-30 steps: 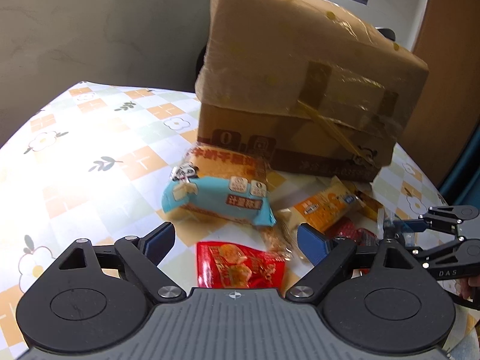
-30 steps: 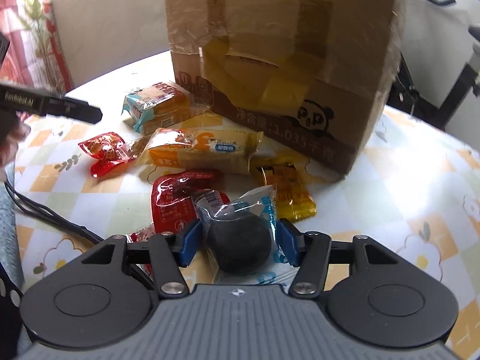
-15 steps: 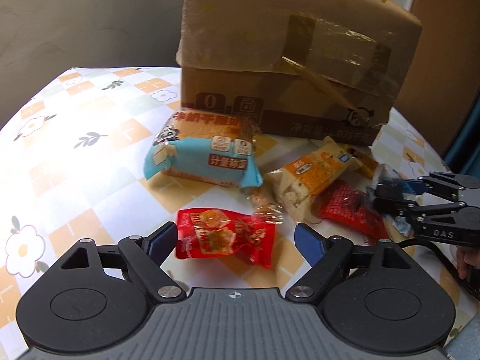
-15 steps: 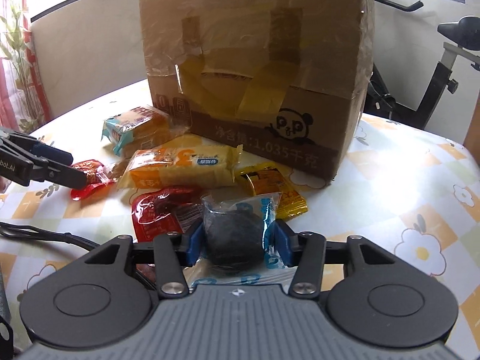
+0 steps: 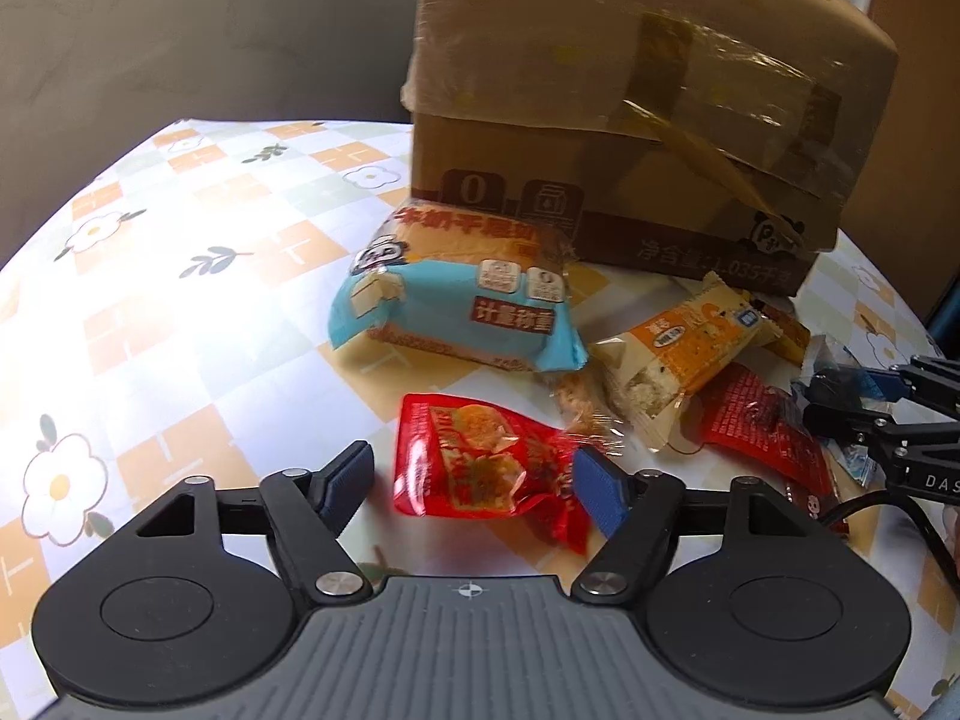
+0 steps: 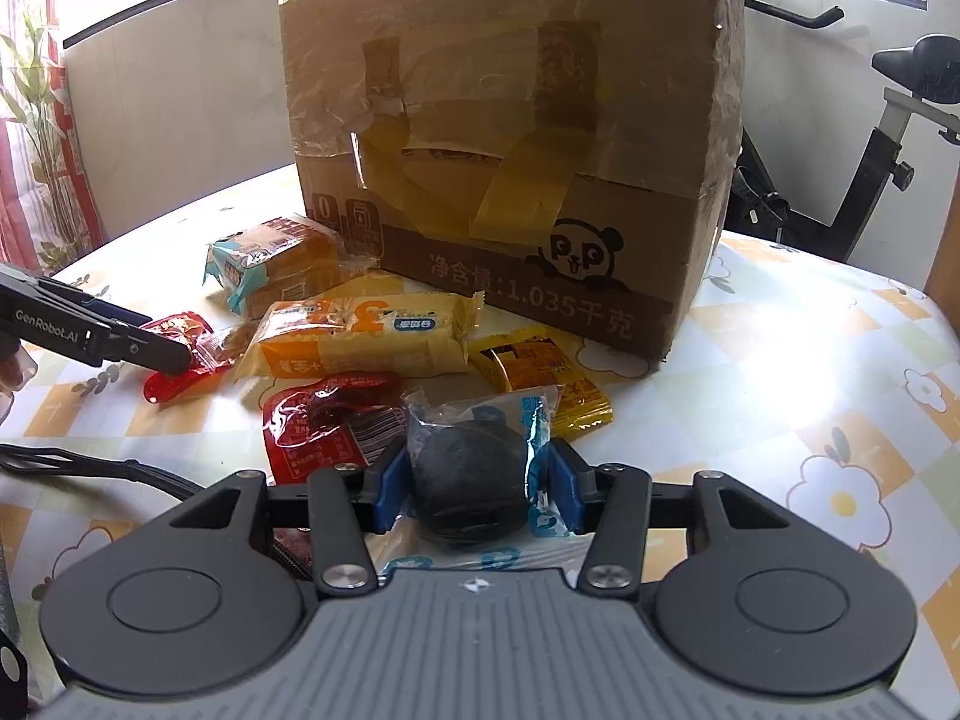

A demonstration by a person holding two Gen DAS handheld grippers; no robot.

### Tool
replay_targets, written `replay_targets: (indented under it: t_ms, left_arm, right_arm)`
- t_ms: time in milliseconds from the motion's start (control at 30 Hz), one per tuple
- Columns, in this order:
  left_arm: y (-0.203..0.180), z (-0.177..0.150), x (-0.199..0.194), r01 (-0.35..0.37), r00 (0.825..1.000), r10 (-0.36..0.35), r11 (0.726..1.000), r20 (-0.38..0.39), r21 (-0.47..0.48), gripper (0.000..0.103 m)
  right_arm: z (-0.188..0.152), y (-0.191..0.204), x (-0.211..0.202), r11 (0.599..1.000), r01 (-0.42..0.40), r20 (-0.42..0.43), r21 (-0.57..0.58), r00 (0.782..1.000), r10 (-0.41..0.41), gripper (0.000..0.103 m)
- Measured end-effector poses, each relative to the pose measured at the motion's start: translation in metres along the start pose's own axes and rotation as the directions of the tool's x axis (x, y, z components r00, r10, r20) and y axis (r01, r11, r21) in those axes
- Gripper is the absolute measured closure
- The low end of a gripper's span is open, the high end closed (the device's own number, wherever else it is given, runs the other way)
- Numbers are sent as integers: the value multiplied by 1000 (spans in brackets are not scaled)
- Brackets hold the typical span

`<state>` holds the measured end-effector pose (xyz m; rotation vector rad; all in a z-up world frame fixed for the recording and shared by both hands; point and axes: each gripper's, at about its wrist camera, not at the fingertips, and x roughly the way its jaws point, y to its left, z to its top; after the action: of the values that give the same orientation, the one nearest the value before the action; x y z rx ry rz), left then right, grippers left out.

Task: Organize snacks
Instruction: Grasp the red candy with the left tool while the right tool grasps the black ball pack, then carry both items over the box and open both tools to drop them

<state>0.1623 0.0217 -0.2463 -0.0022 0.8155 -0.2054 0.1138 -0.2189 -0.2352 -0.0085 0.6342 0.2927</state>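
- my left gripper had dropped closer to the table vs a sec before, and the red snack pouch, which sat out ahead of the tips then, was now between them.
- its jaws were closing, narrower than a sec ago. the right blue pad looked to be touching the pouch's edge; the left pad was still clear w/ a gap, so no real grip yet.
- my right gripper had narrowed a bit too and was clamped on the dark round bun in its clear wrapper, both pads pressing the wrapper sides. that hand hadn't shifted.
- judging from that: one snack secured on the right, a second abt to be pinched on the left, so both could go to sorting next.
- rest of the pile lay on the checked tablecloth in front of the taped cardboard box: blue bread pack, orange cake bar, 2nd red packet, yellow sachet.
- hard to make out: box top was cut off in both views, so couldn't tell if it was open or where snacks should go.
- bun's underside was hidden by my gripper body; couldn't tell if it was lifted or resting on the table.
- a small clear-wrapped bit beside the red pouch was too blurred to id.
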Motion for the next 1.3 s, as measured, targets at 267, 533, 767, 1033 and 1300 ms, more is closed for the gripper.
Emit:
replay_targets:
  t_ms: [267,533,767,1033,1300]
  left_arm:
    - [-13,0,2,50,998,-51,997,22,50,54]
    - [-19,-3,-8,104,993,-108,991,51,84,84]
    - [-6,3,-24,98,988,-102,994,115,45,84]
    - [2,21,-52,82,970,-87,996,227,33,84]
    - [-4,54,-83,84,932,-108,993,347,85,84]
  right_arm:
    - [0,-1,0,1000,-2,0,6,1000,2,52]
    - [-1,-1,0,1000,-2,1,7,1000,2,52]
    - [-1,0,-3,1000,4,9,5,1000,-4,53]
    - [5,-5,-29,997,25,73,67,997,-30,54]
    - [53,-3,-67,999,13,222,32,975,-20,54]
